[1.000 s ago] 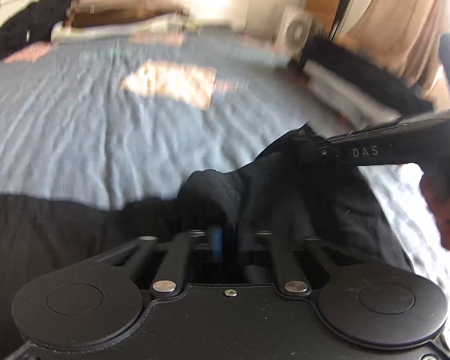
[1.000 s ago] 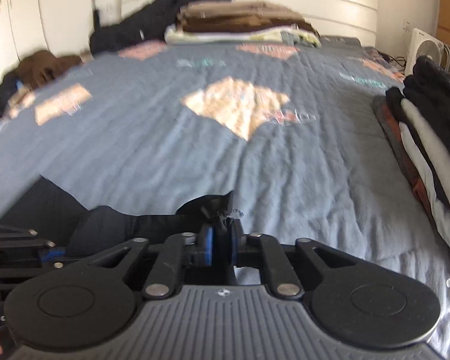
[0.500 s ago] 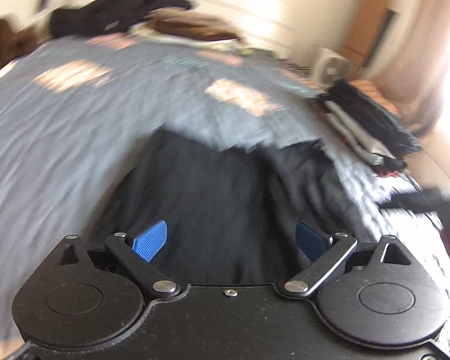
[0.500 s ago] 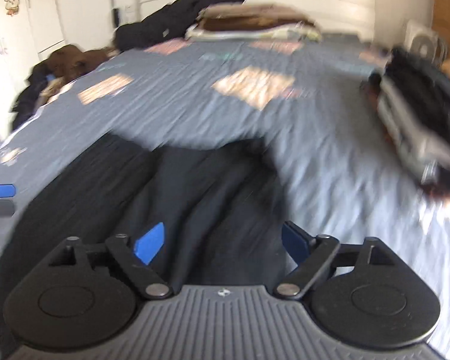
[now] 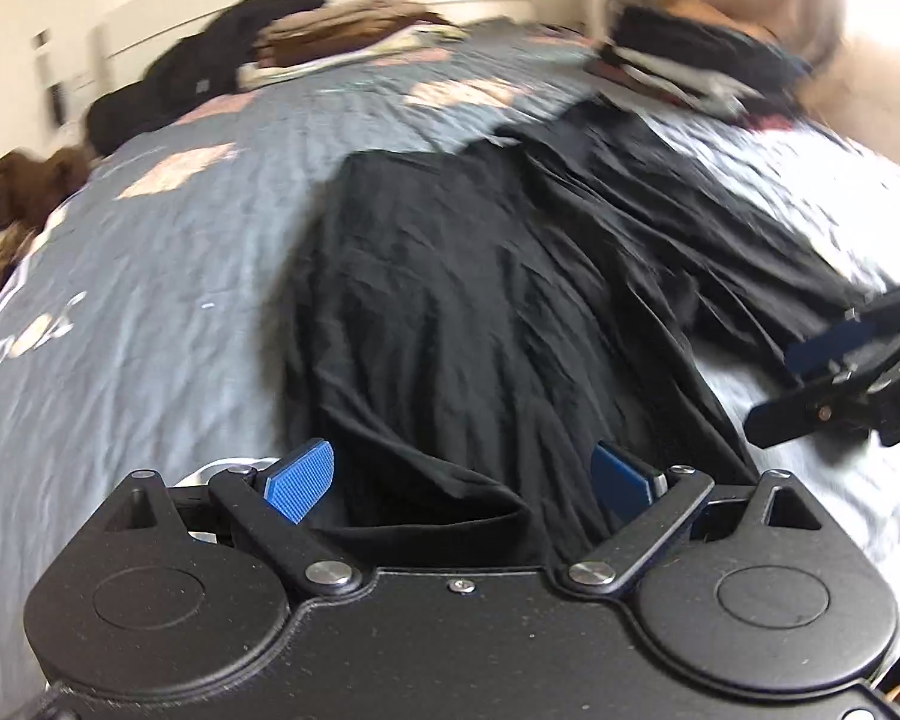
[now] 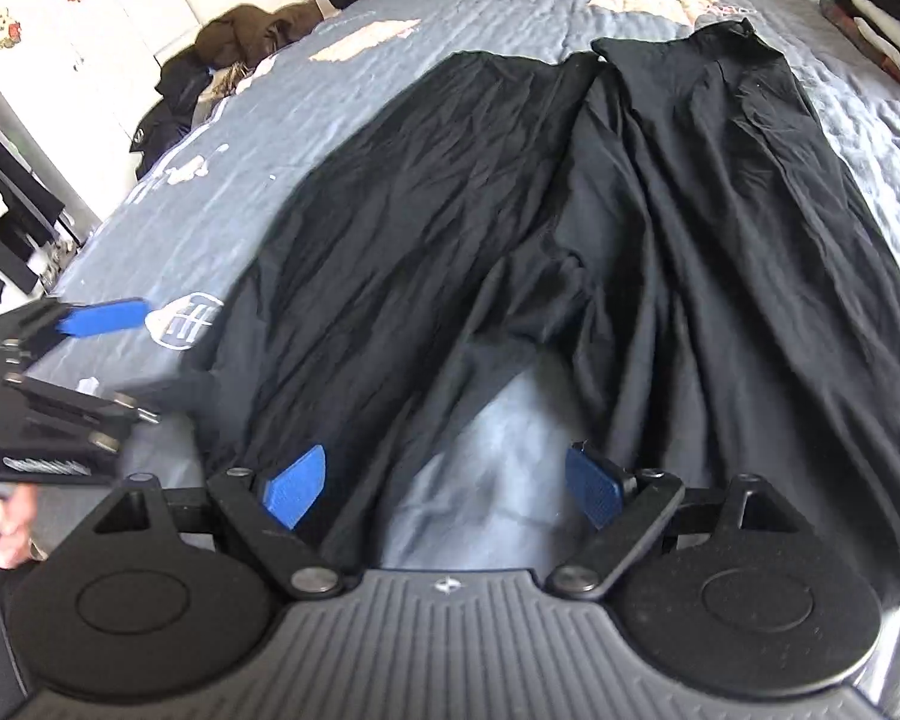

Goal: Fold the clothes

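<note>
Black trousers (image 6: pixel 570 192) lie spread flat on the blue-grey quilt (image 6: pixel 342 102), legs running away w/ a gap of quilt between them near the cameras. Fabric looks thin, soft, prob light & floppy, full of fine creases, so it'll sag and slide if lifted by one point; best pinched at hem corners or the waistband edge. Left gripper (image 5: pixel 465 477) jaws closing a touch but wide apart, cloth edge between, not pinched. Right gripper (image 6: pixel 444 483) spread wide, holding nothing.
</note>
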`<state>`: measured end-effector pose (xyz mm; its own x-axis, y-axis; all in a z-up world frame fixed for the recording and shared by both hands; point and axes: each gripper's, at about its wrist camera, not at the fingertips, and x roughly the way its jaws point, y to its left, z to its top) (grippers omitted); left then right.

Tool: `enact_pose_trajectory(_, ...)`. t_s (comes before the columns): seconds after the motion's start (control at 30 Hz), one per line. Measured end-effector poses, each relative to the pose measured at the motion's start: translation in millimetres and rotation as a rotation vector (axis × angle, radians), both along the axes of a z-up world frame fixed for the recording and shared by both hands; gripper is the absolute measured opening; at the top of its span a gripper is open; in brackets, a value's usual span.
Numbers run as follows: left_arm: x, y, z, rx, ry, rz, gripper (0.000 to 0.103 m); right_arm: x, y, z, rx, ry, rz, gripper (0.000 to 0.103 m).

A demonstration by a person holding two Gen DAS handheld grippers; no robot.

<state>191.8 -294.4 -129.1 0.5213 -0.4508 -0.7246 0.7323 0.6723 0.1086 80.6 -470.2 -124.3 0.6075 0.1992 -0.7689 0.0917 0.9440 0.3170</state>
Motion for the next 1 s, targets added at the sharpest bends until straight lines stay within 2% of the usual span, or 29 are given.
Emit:
enact_pose_trajectory(0.03, 3, 0, -8, 0.014, 0.030, -0.005, 0.077, -2, 3, 1, 0.001, -0.011, -0.011, 0.087)
enact_pose_trajectory(0.07, 7, 2, -16, 0.026, 0.077, 0.001, 0.042, -4, 5, 2, 0.003, -0.019, -0.022, 0.087)
enact_pose_trajectory(0.1, 11, 4, -24, 0.037, 0.124, 0.007, 0.019, -5, 7, 4, 0.007, -0.023, -0.028, 0.087)
enact_pose_trajectory(0.13, 15, 6, -32, 0.049, 0.171, 0.013, 0.005, -8, 8, 4, 0.010, -0.021, -0.031, 0.087)
enact_pose_trajectory(0.3, 26, 54, -23, -0.019, 0.308, 0.125, 0.006, -19, 14, 6, -0.004, -0.016, -0.028, 0.087)
enact_pose_trajectory(0.37, 25, 67, -19, 0.001, 0.329, 0.142, 0.009, -11, 15, 2, -0.002, 0.018, -0.028, 0.087)
enact_pose_trajectory(0.4, 24, 72, -18, 0.022, 0.319, 0.154, 0.014, -9, 17, 2, -0.006, 0.021, -0.022, 0.087)
enact_pose_trajectory(0.47, 21, 81, -11, 0.036, 0.279, 0.184, 0.046, -7, 23, 3, -0.016, 0.020, -0.006, 0.087)
enact_pose_trajectory(0.63, 7, 96, 18, -0.165, 0.247, 0.173, 0.048, -4, 39, 8, 0.030, -0.034, 0.038, 0.087)
enact_pose_trajectory(0.7, 5, 84, 22, -0.199, 0.257, 0.133, 0.048, -2, 45, 6, 0.075, -0.061, 0.059, 0.087)
enact_pose_trajectory(0.77, 10, 70, 16, -0.227, 0.308, 0.112, 0.048, 1, 47, 1, 0.136, -0.075, 0.064, 0.087)
enact_pose_trajectory(0.83, 20, 58, 3, -0.263, 0.410, 0.108, 0.048, 5, 47, -8, 0.195, -0.063, 0.060, 0.087)
enact_pose_trajectory(0.9, 26, 53, -15, -0.239, 0.476, 0.124, 0.048, 10, 46, -20, 0.211, -0.026, 0.051, 0.087)
enact_pose_trajectory(1.0, 29, 58, -27, -0.155, 0.432, 0.170, 0.048, 12, 47, -35, 0.159, 0.023, 0.061, 0.087)
